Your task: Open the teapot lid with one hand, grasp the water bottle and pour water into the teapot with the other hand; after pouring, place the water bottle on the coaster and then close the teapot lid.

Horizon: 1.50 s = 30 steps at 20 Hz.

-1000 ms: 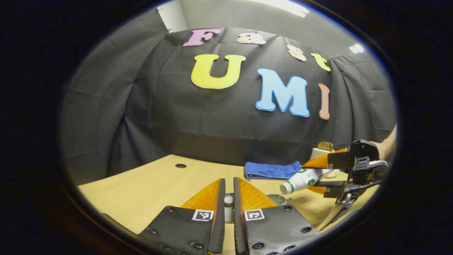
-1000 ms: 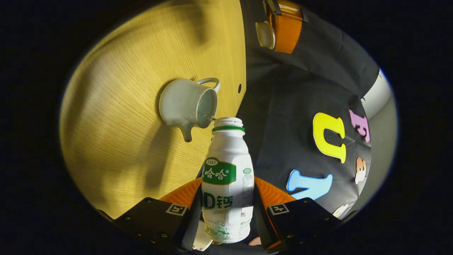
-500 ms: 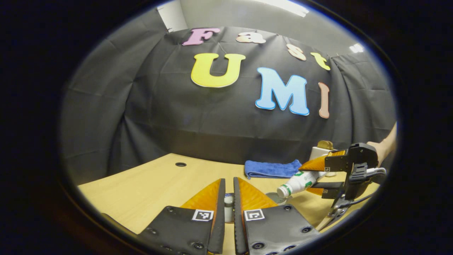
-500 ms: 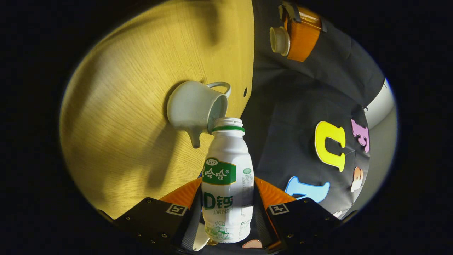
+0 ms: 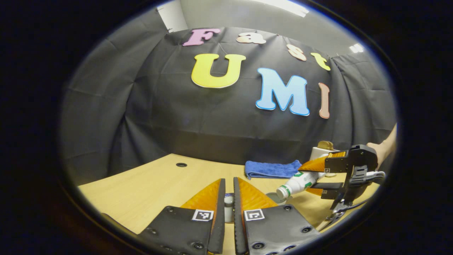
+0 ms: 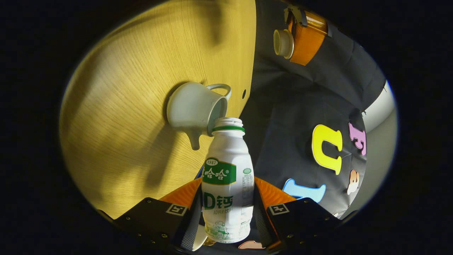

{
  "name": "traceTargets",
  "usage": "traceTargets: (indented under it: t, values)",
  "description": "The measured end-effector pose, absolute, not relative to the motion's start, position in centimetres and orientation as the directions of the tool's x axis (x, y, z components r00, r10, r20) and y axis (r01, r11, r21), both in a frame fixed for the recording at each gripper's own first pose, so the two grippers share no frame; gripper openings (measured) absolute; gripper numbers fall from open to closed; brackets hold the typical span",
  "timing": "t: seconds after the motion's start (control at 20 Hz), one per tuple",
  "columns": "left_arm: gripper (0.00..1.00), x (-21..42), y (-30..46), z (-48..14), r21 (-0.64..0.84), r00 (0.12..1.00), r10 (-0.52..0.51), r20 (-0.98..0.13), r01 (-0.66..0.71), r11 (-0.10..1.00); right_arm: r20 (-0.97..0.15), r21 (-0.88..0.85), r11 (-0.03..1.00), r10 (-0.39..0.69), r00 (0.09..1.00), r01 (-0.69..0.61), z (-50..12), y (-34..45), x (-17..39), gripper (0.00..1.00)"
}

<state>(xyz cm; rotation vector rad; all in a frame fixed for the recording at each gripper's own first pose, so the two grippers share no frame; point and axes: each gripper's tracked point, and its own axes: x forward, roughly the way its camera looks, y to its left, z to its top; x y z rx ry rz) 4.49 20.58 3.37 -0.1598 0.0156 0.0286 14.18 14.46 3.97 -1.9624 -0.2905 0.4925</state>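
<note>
**Pouring under way, lid held clear of the pot**

Tipping the water bottle (image 6: pixel 227 177) toward the teapot (image 6: pixel 193 109) is where I stand now. My right gripper (image 6: pixel 226 209) has both fingers pressed on the bottle's body, and in the right gripper view its uncapped mouth sits right at the rim of the teapot's open top. In the left gripper view the bottle (image 5: pixel 297 182) lies nearly level, neck angled a little down toward the pot. I cannot make out a stream of water, so I can't say how much has gone in.

The teapot stands on the wooden table (image 6: pixel 134 106), spout pointing away from its handle, with nothing covering its opening. My left gripper (image 5: pixel 226 202) is closed tight on the knob of the teapot lid (image 5: pixel 228 203), holding it up and well off to the side of the teapot. The right gripper view shows that lid (image 6: pixel 283 43) pinched in the far gripper, well clear of the pot.

Beyond the teapot, in the left gripper view, a folded blue towel (image 5: pixel 270 169) lies on the table toward the black cloth wall, and a pale box with a gold top (image 5: pixel 320 150) sits behind the bottle.

As I judge it, the lid is off and the bottle is grasped and tilted; finishing the pour, setting the bottle on the coaster, and closing the lid all remain. I cannot pick out the coaster with certainty.
</note>
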Motion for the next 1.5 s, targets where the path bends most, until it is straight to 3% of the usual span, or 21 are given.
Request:
traceTargets:
  t: [0.2,0.25,0.3,0.45,0.55,0.7,0.95,1.1,1.5]
  values:
    - [0.22,4.3,20.7,3.4,-0.160,0.999,0.032,-0.017,-0.035,0.987,-0.194,-0.917,-0.398,0.428,0.883,-0.008,3.9,14.4,14.1,0.69]
    - [0.17,4.4,20.8,3.5,-0.160,0.999,0.034,-0.018,-0.037,0.986,-0.188,-0.921,-0.389,0.433,0.881,-0.006,4.0,14.4,14.0,0.69]
    - [0.22,4.5,20.7,3.4,-0.160,0.999,0.033,-0.020,-0.036,0.986,-0.185,-0.925,-0.380,0.438,0.880,-0.005,4.1,14.5,14.1,0.69]
    - [0.22,4.4,20.6,3.6,-0.155,0.999,0.031,-0.018,-0.033,0.987,-0.173,-0.930,-0.368,0.449,0.877,0.005,4.1,14.6,14.0,0.69]
    - [0.18,4.5,20.1,3.7,-0.164,1.000,0.021,-0.010,-0.022,0.986,-0.165,-0.939,-0.343,0.462,0.871,0.005,3.9,14.8,13.9,0.69]
    - [0.22,4.8,19.4,3.9,-0.223,1.000,-0.024,0.007,0.025,0.975,-0.155,-0.956,-0.294,0.483,0.862,-0.007,4.4,15.1,13.9,0.68]
    - [0.22,5.9,18.9,3.6,-0.261,0.998,-0.058,0.015,0.060,0.963,-0.084,-0.996,-0.078,0.525,0.847,-0.051,5.4,15.1,13.6,0.68]
    - [0.22,6.8,18.0,3.6,-0.250,0.996,-0.085,0.019,0.087,0.964,-0.022,-0.991,0.103,0.533,0.846,-0.090,6.6,14.0,13.1,0.68]
    - [0.22,10.1,13.4,3.5,-0.188,0.988,-0.153,0.004,0.151,0.971,0.108,-0.809,0.560,0.442,0.890,-0.180,9.2,8.4,12.4,0.68]
